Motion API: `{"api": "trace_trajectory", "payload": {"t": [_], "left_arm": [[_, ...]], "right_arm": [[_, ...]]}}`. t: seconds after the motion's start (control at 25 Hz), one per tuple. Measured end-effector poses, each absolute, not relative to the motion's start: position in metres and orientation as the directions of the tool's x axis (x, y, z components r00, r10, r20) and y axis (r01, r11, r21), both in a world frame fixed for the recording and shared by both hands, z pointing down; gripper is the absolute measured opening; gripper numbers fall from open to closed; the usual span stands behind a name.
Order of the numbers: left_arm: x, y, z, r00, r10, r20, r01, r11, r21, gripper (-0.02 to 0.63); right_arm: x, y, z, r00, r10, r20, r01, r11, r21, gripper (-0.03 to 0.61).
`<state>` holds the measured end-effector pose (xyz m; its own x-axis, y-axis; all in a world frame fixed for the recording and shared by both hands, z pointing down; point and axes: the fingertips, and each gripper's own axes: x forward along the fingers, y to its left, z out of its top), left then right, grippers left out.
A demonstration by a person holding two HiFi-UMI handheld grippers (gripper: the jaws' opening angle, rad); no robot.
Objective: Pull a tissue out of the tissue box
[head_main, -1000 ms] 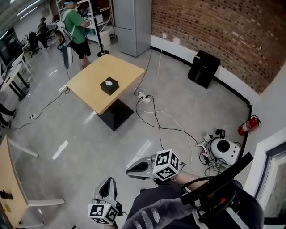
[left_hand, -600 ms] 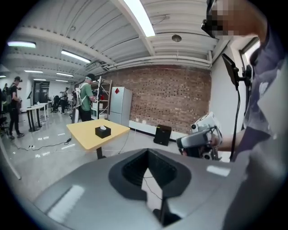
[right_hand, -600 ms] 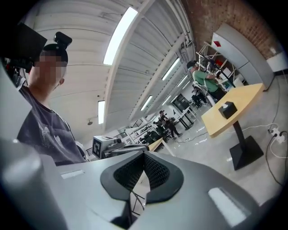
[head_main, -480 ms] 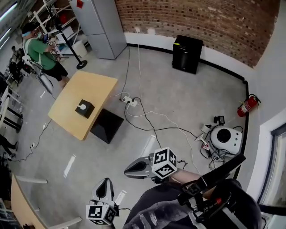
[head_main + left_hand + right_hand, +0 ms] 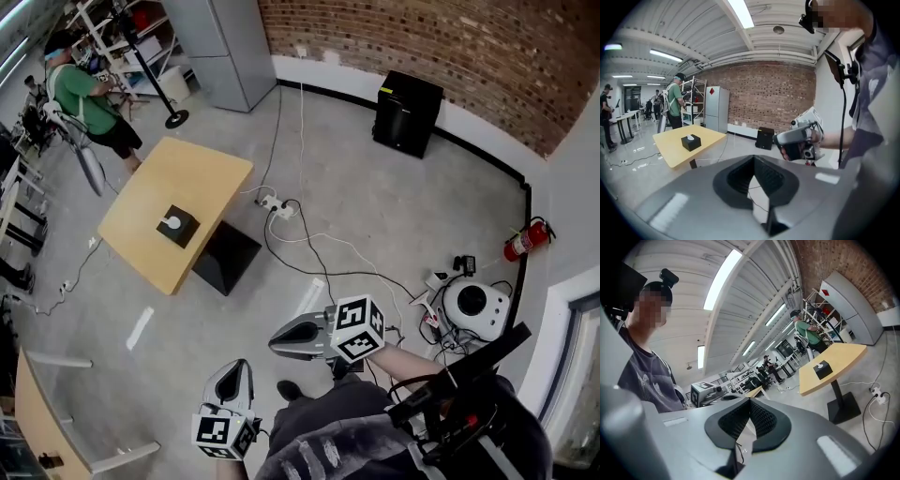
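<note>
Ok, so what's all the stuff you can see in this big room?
tissue box: one, black, on the table
table: one, yellow-wood top, left side of the floor
brick wall: one, red-brown, far side
cabinet: one, grey, against the brick wall
black box: one, on the floor by the brick wall
fire extinguisher: one, red, right side
power strip: one, white, on the floor
round machine: one, white, floor at right
person: one, green top, beyond the table
left gripper: one, grey, shut, empty
right gripper: one, grey, shut, empty
</note>
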<state>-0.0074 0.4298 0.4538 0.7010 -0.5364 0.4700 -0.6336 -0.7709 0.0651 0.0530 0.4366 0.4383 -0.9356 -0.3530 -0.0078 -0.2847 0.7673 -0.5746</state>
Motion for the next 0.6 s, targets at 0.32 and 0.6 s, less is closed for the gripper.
{"api": "trace_trajectory", "payload": {"t": [0.32,0.6], "left_arm": [[-0.043,0.373,0.459,0.745,-0.517,0.422,-0.608,-0.787,0.110,0.003],[-0.121,0.323,0.444,0.734,-0.580,0.352,-0.656,-0.739,0.150,0.002]], "right_arm": [[0.030,0.401,0.454,-0.898,-0.433,0.077,-0.391,0.705,-0.592,-0.002],[-0.031,0.366,0.448,-0.906,-0.394,0.157,-0.409,0.716,-0.566,-0.002]]}}
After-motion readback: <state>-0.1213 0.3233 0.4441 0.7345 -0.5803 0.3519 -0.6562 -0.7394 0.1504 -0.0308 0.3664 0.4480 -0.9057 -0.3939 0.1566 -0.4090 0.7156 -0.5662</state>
